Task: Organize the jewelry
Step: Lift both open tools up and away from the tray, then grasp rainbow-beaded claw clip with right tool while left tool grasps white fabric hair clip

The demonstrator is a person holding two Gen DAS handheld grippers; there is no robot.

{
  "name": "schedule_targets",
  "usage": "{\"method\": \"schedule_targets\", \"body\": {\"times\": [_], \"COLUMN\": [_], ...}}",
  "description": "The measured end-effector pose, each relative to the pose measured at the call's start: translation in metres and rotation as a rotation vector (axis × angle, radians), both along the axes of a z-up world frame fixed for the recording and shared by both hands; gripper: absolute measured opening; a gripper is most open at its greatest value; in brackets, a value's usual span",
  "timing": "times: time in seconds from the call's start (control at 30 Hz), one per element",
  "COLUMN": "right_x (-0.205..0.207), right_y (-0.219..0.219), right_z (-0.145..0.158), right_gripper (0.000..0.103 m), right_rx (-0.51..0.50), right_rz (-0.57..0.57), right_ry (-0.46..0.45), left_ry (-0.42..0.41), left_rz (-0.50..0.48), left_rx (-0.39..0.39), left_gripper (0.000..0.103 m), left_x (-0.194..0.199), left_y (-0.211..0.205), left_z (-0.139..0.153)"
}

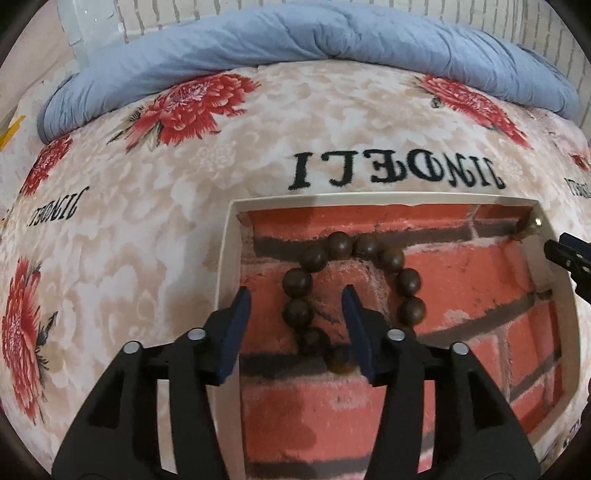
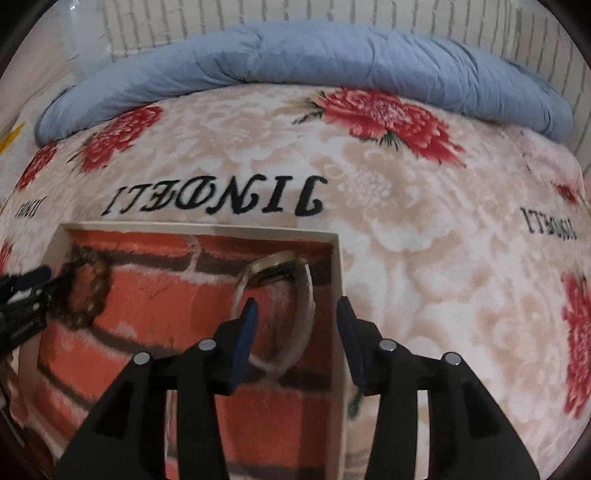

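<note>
both my grippers hover over the box (image 1: 226,258) on the bed.
left gripper (image 1: 295,325) fingers spread around the bead bracelet (image 1: 351,291); right gripper (image 2: 297,334) fingers spread over the bangle (image 2: 295,332).

This is a bedroom in a home, and the work surface is a bed. A plush fleece blanket (image 1: 147,206) in beige with large red flowers and the woven word "JINDELI" covers nearly the whole frame in both views. Along the top of the frame a rumpled blue quilt (image 1: 295,44) lies bunched across the far side of the bed. Behind it, at the very top, runs a wall (image 2: 332,14) papered in a white brick pattern. A shallow white box (image 1: 229,236) lined with red brick-print fabric sits on the blanket in the lower middle.
</note>
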State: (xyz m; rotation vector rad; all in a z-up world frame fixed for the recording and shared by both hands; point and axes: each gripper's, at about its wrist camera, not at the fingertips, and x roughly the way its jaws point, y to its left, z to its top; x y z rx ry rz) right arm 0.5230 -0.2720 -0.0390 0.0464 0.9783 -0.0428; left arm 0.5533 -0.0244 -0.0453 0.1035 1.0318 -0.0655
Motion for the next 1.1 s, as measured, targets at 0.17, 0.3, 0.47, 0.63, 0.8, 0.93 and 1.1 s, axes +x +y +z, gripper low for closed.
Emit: {"method": "schedule_targets", "body": {"times": [0.17,0.3,0.47,0.63,0.8,0.93,1.1], "right_x": [-0.048,-0.091,-0.161,-0.226,-0.273,-0.301,-0.326], "right_y": [-0.004,0.003,0.01,0.014,0.025,0.032,0.045], "right_z": [0.022,0.027,0.031,0.036,0.032,0.024,0.005], "right_gripper": [0.066,0.069,0.074,0.077,0.077,0.077,0.077], "right_rx": [0.029,0.008,0.02,0.038,0.028,0.034,0.026], "right_rz": [0.012,0.031,0.004,-0.024,-0.027,-0.045,-0.041], "right_ry": [-0.071,-0.108,-0.172,-0.238,-0.248,-0.258,-0.239], "left_ry": [-0.08,-0.152,-0.199,-0.213,-0.231,-0.231,-0.245], "left_rz": [-0.021,-0.029,-0.001,0.031,0.026,0.048,0.087], "left_rx": [-0.043,-0.062,-0.08,-0.087,-0.001,-0.026,-0.065], "left_gripper": [0.088,0.093,0.098,0.098,0.098,0.098,0.098], "left_x": [-0.041,-0.09,-0.152,-0.217,-0.269,-0.295,-0.315], "left_y": [0.007,0.024,0.057,0.093,0.105,0.116,0.123], "left_z": [0.034,0.057,0.072,0.077,0.069,0.061,0.05]}}
